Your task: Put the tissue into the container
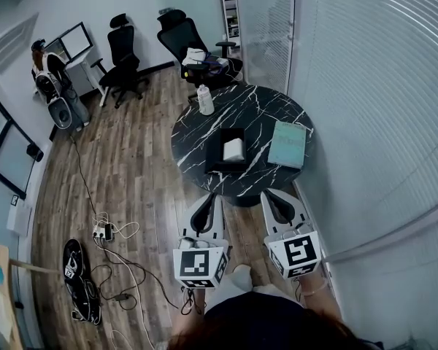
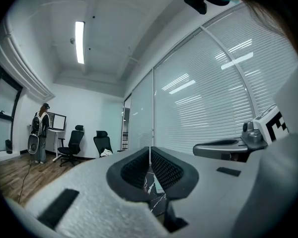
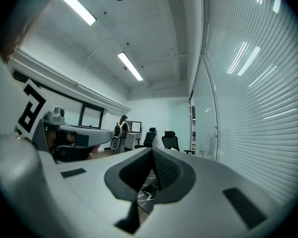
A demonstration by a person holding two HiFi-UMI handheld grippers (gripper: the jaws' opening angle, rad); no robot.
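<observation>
Tissue (image 1: 234, 149): white, apparently already lying inside the black container (image 1: 214, 156), near the near edge of the round surface (image 1: 257, 112). Judgement: the step in hand is checking; confirm that no part overhangs the rim, and keep clear of the container. Left gripper (image 1: 213, 196) and right gripper (image 1: 267, 195) are held level, side by side, just short of that edge. Both sets of fingers are pressed together, empty.

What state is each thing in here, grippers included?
Left gripper: shut, empty.
Right gripper: shut, empty.
Bottle: upright on table.
Tray: open-topped, white item inside.
Teal pad: lying flat on table.
</observation>
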